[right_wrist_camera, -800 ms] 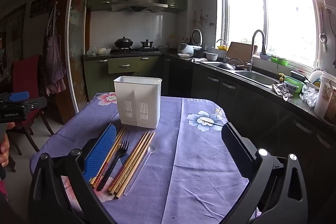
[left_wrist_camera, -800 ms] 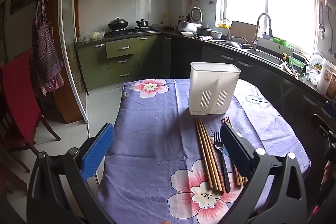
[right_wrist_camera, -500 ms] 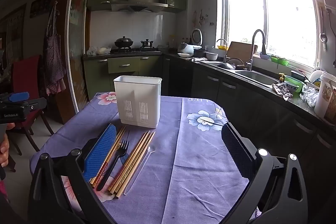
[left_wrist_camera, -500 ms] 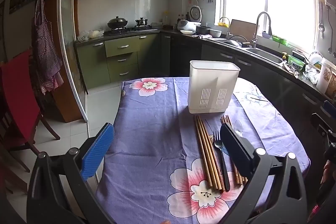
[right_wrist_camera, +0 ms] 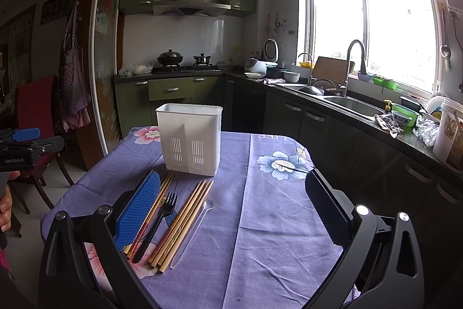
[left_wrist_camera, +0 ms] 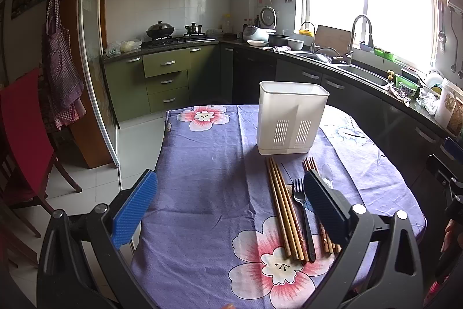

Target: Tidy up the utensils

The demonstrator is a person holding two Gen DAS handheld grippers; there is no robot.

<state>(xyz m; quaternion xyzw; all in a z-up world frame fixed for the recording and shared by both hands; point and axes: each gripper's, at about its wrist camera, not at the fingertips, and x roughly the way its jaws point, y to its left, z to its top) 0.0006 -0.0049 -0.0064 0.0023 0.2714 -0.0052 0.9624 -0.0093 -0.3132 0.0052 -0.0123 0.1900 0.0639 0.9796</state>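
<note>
Nothing has shifted since earlier: both my left gripper (left_wrist_camera: 230,203) and right gripper (right_wrist_camera: 233,201) hover spread and empty over the bench, where light, stiff, slippery wooden chopsticks (right_wrist_camera: 185,217) and a black plastic fork (right_wrist_camera: 157,223), best pinched mid-shaft, lie before the white slotted plastic caddy (right_wrist_camera: 189,138).

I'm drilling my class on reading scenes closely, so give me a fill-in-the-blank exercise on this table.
1. The black fork lies between two bundles of ____.
2. The white utensil holder stands ____ on the tablecloth.
3. Both the left gripper and the right gripper have jaws that are ____.

Missing words: chopsticks; upright; open
</note>
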